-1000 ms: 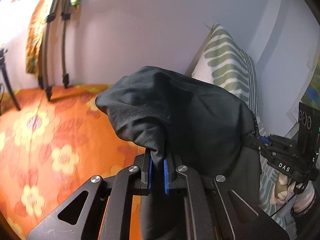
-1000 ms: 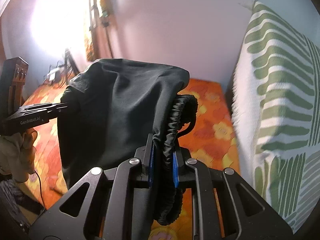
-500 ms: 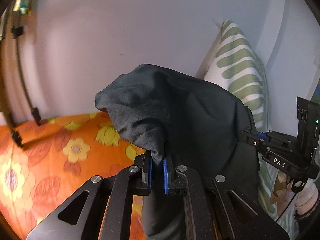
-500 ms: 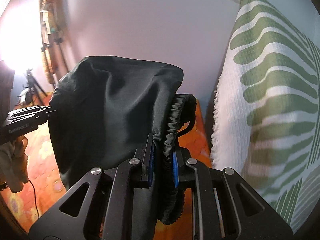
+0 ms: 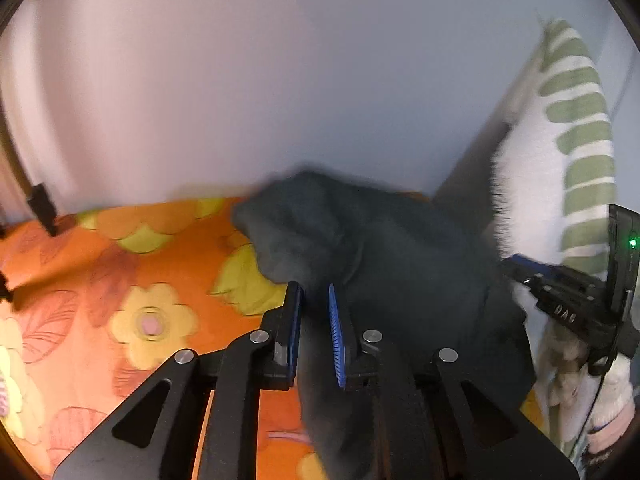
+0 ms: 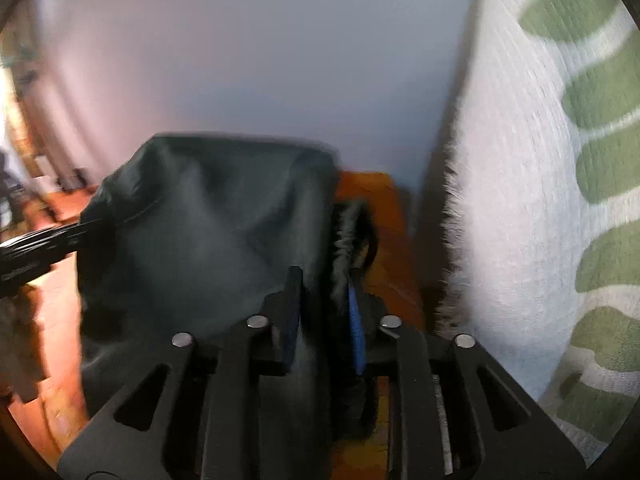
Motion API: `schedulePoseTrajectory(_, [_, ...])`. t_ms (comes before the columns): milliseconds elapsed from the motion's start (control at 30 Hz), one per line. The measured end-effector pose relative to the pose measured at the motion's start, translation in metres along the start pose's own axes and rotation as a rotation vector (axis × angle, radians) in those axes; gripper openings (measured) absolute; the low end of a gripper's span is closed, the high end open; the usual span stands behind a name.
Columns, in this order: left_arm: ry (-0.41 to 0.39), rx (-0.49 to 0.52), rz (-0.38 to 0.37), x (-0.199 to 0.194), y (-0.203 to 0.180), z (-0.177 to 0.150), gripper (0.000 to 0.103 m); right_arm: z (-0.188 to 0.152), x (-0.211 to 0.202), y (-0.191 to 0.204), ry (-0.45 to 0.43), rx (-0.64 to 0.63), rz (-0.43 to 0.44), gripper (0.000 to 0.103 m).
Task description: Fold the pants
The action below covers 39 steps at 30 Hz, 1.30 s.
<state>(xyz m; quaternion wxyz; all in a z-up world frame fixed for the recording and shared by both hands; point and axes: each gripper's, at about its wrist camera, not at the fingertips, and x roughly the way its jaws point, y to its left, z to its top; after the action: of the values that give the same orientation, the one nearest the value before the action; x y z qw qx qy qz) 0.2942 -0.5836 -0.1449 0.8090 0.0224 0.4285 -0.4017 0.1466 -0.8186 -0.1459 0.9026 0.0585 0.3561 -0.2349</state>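
**Pants coming down onto the bed**

The dark pants (image 5: 392, 264) sag over the orange flowered bed (image 5: 132, 280), near the striped pillow (image 6: 560, 200). My left claw (image 5: 314, 300) and right claw (image 6: 324, 292) have just been opening, cloth loose between the blue pads

A home bedroom: orange floral bedsheet (image 5: 120, 280), green-striped white pillow (image 6: 540, 200) against a plain wall (image 5: 280, 80).

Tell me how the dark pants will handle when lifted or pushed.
The dark pants look floppy: they drape and bunch over the orange floral bedspread. Probably light, thin cloth. The gathered waistband seems thicker, likely easier to grip.
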Motion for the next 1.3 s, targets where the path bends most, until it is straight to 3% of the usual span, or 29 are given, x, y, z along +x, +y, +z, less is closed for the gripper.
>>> schedulePoseTrajectory(100, [-0.022,0.027,0.011,-0.013,0.009,-0.002,0.012,0.001,-0.01,-0.009,-0.036,0.031,-0.011,0.04])
schedulePoseTrajectory(267, [-0.02,0.058,-0.014,-0.027,0.011,-0.009,0.012,-0.009,-0.04,0.0,-0.074,0.016,0.051,0.04])
schedulePoseTrajectory(467, [0.002,0.144,-0.069,-0.038,-0.019,-0.032,0.012,-0.035,-0.054,0.022,-0.043,-0.03,0.099,0.04])
schedulePoseTrajectory(700, [0.103,0.213,-0.117,-0.038,-0.052,-0.068,0.012,-0.056,-0.062,0.036,0.001,-0.011,0.146,0.04])
schedulePoseTrajectory(900, [0.205,0.293,-0.115,-0.03,-0.075,-0.104,0.012,-0.082,-0.04,0.035,0.106,-0.027,0.093,0.04])
schedulePoseTrajectory(1067, [0.183,0.308,-0.079,-0.05,-0.08,-0.116,0.012,-0.103,-0.048,0.028,0.121,0.014,0.063,0.04])
schedulePoseTrajectory(1300, [0.097,0.323,-0.085,-0.11,-0.09,-0.118,0.013,-0.109,-0.115,0.036,0.04,0.068,0.072,0.041])
